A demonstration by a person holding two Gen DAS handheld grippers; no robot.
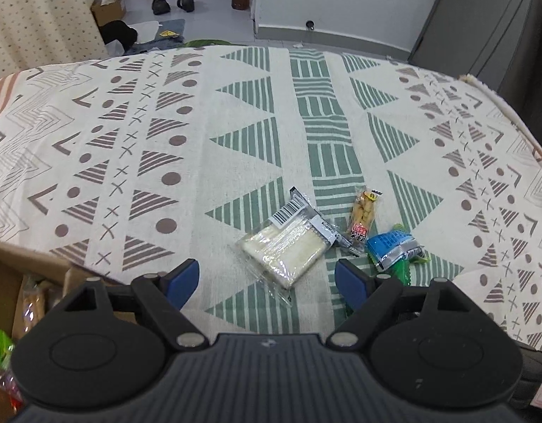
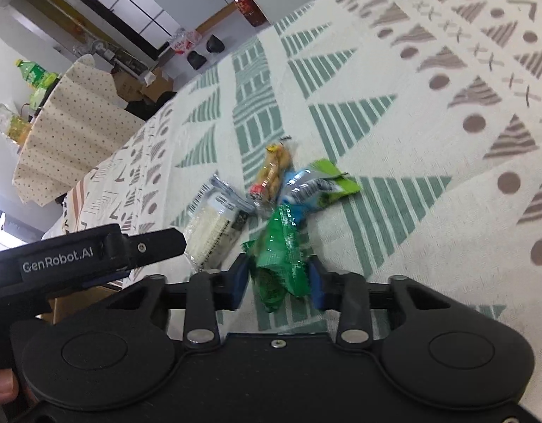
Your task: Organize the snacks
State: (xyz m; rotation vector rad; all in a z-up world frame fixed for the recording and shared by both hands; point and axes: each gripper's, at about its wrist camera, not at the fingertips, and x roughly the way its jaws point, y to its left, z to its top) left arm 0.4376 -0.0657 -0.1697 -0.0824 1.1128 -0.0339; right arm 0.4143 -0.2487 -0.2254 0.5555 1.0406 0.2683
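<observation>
The right gripper (image 2: pixel 278 278) is clenched on a crinkly green foil snack packet (image 2: pixel 279 250), its blue pads pinching the packet's near end just above the patterned cloth tabletop (image 2: pixel 429 141); the left gripper (image 1: pixel 267 282) is released, jaws wide, hovering before a clear-wrapped pale wafer pack with a barcode label (image 1: pixel 288 246). Beside it lie a slim yellow-and-red snack stick pack (image 1: pixel 364 216) and a blue-and-silver foil pouch (image 1: pixel 394 248), all close together; the green packet seems to touch the blue pouch, though blur makes this uncertain. The risk: slippery foil could slide from a shallow pinch, or a lift could drag the neighbouring pouch; a brown cardboard box (image 1: pixel 10 282) at the left edge is likely the destination.
</observation>
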